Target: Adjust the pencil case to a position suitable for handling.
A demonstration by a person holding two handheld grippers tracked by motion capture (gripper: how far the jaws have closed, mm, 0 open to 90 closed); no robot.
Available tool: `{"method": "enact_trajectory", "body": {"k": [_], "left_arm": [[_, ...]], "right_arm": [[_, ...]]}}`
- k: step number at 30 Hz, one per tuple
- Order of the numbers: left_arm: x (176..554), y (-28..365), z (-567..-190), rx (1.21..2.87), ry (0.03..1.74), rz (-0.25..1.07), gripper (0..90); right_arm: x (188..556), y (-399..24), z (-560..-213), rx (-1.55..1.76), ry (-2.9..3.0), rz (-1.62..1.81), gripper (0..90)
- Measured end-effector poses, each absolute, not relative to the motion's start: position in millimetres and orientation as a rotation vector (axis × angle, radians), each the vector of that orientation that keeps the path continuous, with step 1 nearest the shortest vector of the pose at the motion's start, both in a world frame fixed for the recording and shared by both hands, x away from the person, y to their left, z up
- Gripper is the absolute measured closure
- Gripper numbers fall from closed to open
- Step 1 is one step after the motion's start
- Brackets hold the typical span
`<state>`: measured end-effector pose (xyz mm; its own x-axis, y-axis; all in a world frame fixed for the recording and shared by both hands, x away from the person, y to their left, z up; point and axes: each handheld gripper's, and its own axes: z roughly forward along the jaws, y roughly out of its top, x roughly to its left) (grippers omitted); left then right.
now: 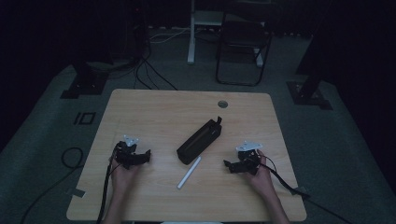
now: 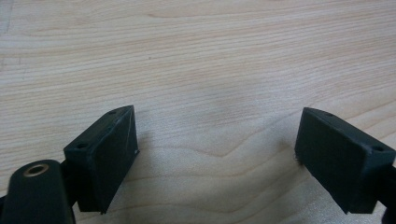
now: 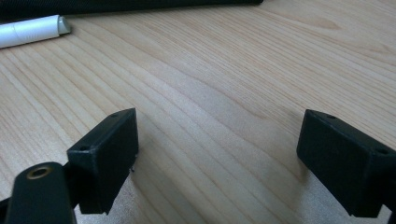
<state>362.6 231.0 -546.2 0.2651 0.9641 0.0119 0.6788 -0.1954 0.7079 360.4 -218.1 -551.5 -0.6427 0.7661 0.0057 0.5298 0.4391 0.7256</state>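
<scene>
A black zip pouch [image 1: 199, 140] lies slantwise at the middle of the wooden table [image 1: 159, 107]. A white pen [image 1: 189, 172] rests just in front of it, and its tip [image 3: 32, 29] lies at the far left of the right gripper view, under the pouch's dark edge [image 3: 116, 5]. My left gripper [image 1: 145, 156] sits on the table to the left of both, open, with bare wood between its jaws [image 2: 215, 149]. My right gripper [image 1: 228, 164] rests to the right of the pen, open too, nothing between its jaws [image 3: 217, 154].
A round cable hole [image 1: 222, 103] marks the table's far side. Behind the table stand a dark folding chair [image 1: 243, 44] and a white post [image 1: 191, 32]. Cables [image 1: 144, 70] trail over the grey floor at the left, beside a stand base [image 1: 84, 84].
</scene>
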Motion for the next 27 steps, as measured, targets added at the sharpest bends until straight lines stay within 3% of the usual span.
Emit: {"method": "enact_trajectory", "body": {"k": [11,15,18,27], "left_arm": [[360,230,-546,1.951,1.479,0.631,16.7],[355,225,-543,1.963,1.459,0.618,32.0],[353,222,-541,1.968,1.450,0.592,35.5],[331,205,-520,1.913,1.290,0.520,29.6]], "right_arm": [[360,-218,-551,1.109,2.372,1.023,12.2],[360,-218,-551,1.107,2.373,1.023,11.9],[360,-218,-551,1.099,2.380,1.026,11.9],[360,-218,-551,1.098,2.381,1.026,12.0]]}}
